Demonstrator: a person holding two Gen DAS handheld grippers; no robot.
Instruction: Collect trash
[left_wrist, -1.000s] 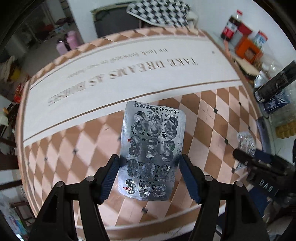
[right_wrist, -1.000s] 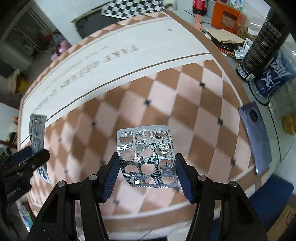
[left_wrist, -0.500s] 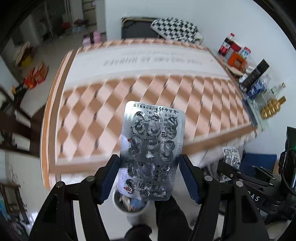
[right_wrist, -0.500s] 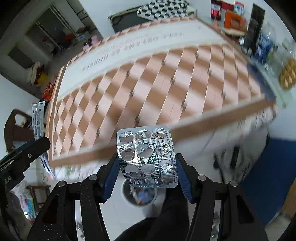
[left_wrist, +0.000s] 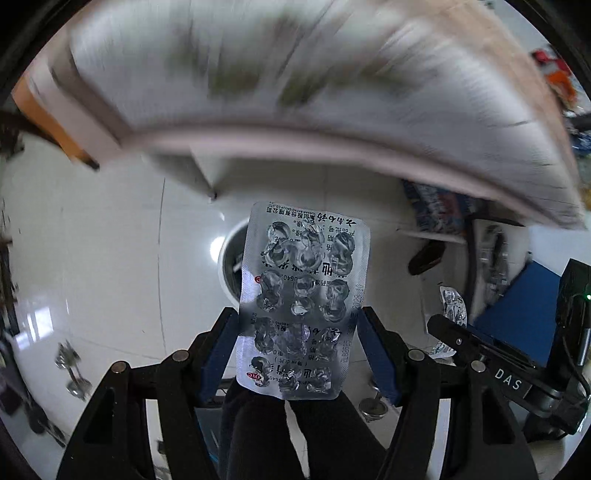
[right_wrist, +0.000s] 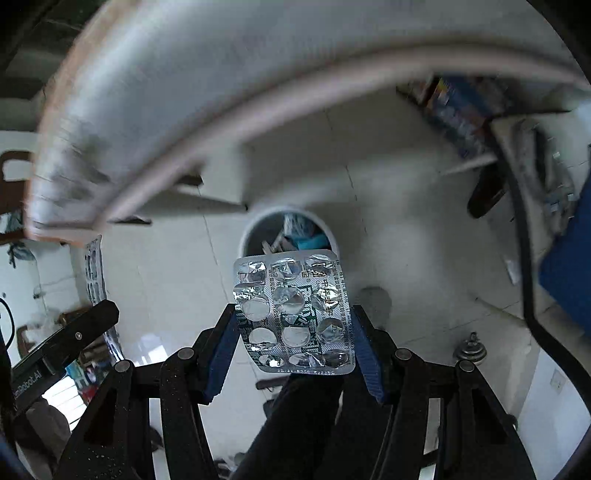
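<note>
Two emptied blister packs are in play, one per gripper. The long blister pack (left_wrist: 303, 299) stands upright with the left gripper (left_wrist: 297, 354) clamped on its side edges, and the shorter blister pack (right_wrist: 293, 312) sits the same way between the blue pads of the right gripper (right_wrist: 295, 349) — both sets of jaws pressed on foil, neither free. Just beyond each pack, down on the pale tiled floor, is one white trash bin (right_wrist: 288, 230) with scraps already inside; from the left wrist its rim (left_wrist: 231, 266) shows mostly hidden behind the long pack.

Judging from the angle, neither pack is squarely over the opening. Let go here and a light, flat sheet could flutter and land on the tiles beside the bin, or catch on the rim. The blurred table edge (left_wrist: 332, 129) hangs over the far side — a hasty swing could clip it. The person's dark-clothed legs (left_wrist: 288, 435) stand near the bin, another place a dropped pack might catch.
</note>
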